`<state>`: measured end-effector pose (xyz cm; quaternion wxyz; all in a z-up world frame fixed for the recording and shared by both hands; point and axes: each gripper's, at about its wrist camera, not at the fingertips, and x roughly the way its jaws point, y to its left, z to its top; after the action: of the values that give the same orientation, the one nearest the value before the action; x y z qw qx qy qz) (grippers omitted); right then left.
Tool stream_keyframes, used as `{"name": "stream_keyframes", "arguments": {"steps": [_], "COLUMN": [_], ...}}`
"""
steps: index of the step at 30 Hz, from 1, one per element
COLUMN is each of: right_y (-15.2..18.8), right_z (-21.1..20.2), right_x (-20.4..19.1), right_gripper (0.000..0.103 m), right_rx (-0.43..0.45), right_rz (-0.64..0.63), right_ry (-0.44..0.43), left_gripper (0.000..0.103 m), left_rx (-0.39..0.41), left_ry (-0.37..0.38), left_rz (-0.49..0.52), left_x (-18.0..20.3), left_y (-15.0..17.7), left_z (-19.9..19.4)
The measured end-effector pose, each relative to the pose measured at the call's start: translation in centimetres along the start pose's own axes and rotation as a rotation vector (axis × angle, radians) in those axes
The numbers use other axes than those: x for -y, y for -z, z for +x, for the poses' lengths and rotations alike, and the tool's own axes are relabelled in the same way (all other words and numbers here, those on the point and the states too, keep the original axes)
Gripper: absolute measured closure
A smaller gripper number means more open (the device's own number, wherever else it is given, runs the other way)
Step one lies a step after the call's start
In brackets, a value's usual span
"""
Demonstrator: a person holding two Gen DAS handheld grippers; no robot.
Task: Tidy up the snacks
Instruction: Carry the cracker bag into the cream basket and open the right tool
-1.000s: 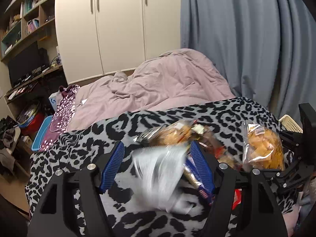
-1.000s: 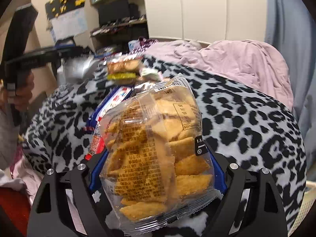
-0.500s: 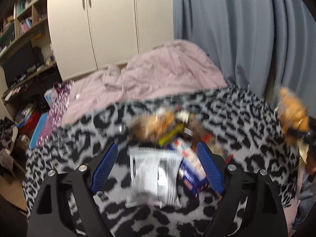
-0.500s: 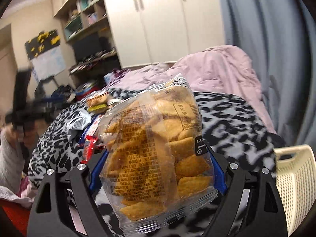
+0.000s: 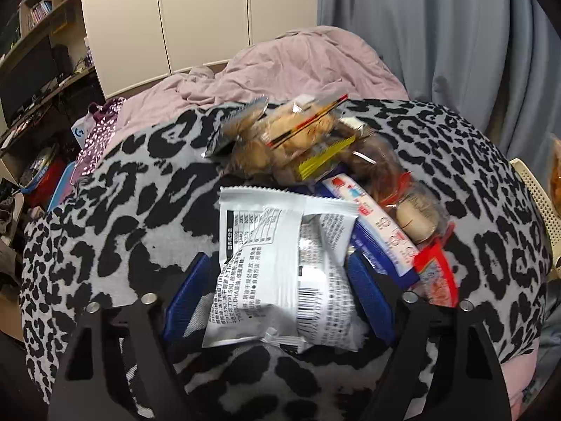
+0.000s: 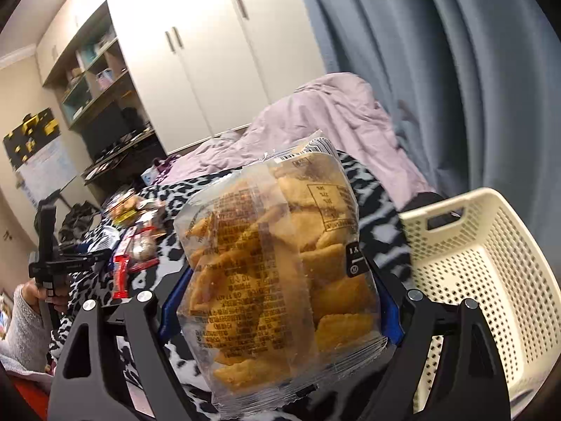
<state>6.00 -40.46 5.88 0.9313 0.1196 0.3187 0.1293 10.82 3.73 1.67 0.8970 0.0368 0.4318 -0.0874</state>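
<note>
A silver snack packet (image 5: 287, 231) lies on the leopard-print blanket (image 5: 122, 193), at the near edge of a pile of snacks (image 5: 315, 147). My left gripper (image 5: 277, 258) straddles the packet and its jaws are closing. A gap still shows beside the left pad (image 5: 186, 294). A clear bag of golden crackers (image 6: 273, 245) stands upright in my right gripper (image 6: 278, 270), which is shut on it. It is held just left of a cream perforated basket (image 6: 491, 245), whose inside looks bare. In the right wrist view, a hand (image 6: 45, 291) holds the left gripper by the pile (image 6: 133, 231).
A pink duvet (image 5: 298, 63) is bunched behind the blanket, with a grey-blue curtain (image 5: 455, 52) to its right. White wardrobe doors and shelves stand at the back left. The basket rim (image 5: 533, 189) shows at the blanket's right edge.
My left gripper has dropped lower over the silver packet, which now lies still between the jaws. My right gripper has swung right with the cracker bag, bringing the basket into view.
</note>
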Motion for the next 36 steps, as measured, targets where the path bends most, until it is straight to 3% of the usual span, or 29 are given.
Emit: {"name": "stream_keyframes", "arguments": {"steps": [4,10,20,28,36], "right_y": [0.7,0.9,2.2,5.2,6.7], "right_z": [-0.9,-2.5,-4.9,-2.9,-1.8], "right_x": [1.8,4.4,10.6,14.6,15.9], "right_gripper": [0.017,0.017,0.017,0.017,0.012], "right_rx": [0.012,0.050,0.091,-0.072,-0.134], "right_rz": [0.049,0.116,0.251,0.328,0.323], "right_ry": [0.036,0.107,0.310,0.398,0.447], "left_gripper": [0.033,0.033,0.033,0.033,0.033], "left_rx": [0.005,0.074,0.153,0.185,0.171], "left_ry": [0.017,0.004,0.066,0.159,0.244], "left_rz": [-0.009,0.027,0.135,0.248,0.368], "left_x": [-0.2,0.8,6.5,13.3,19.9], "left_y": [0.0,-0.7,-2.9,-4.6,-5.1], "left_z": [-0.2,-2.8,-6.0,-6.8,-6.2]}}
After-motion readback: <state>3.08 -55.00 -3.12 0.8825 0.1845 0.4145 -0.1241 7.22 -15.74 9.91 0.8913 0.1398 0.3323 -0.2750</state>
